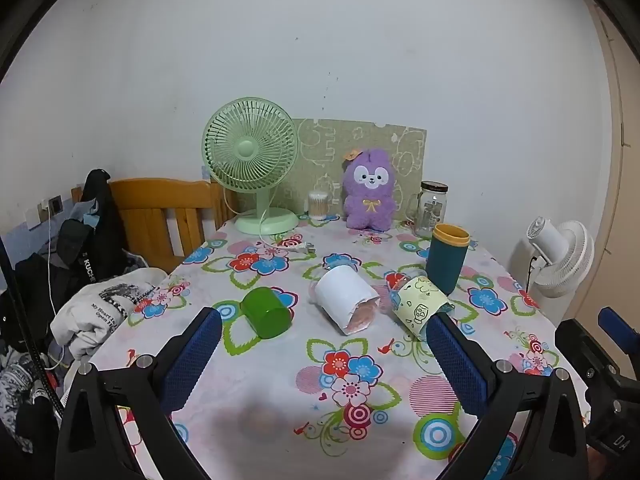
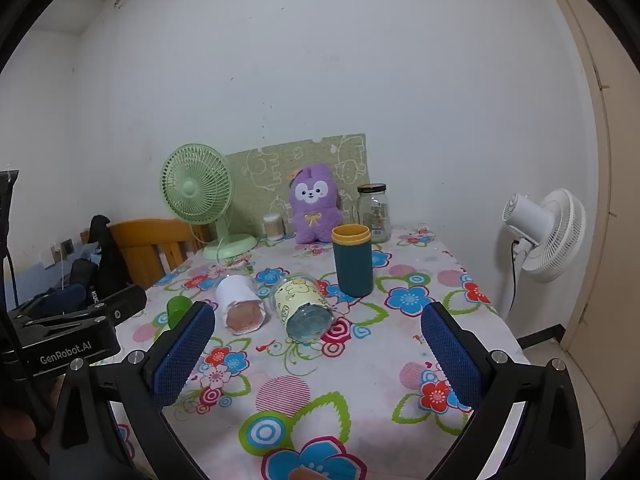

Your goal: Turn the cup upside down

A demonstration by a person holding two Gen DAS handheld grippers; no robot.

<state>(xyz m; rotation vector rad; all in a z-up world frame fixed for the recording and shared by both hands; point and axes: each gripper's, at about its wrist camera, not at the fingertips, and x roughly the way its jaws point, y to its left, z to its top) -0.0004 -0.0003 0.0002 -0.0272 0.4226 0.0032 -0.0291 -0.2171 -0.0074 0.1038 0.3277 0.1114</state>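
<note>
Grippers agape; cups sideways.

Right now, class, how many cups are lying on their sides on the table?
3: a small green plastic cup leftmost, a white paper-wrapped cup in the middle, a yellow cartoon-sleeved glass rightmost.

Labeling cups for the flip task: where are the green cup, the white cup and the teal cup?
green cup (image 1: 267, 312), left wrist view, its side wall.
white cup (image 1: 343, 293), left wrist view, its paper-wrapped side.
teal cup (image 2: 353, 266), right wrist view, its upright body.
</note>
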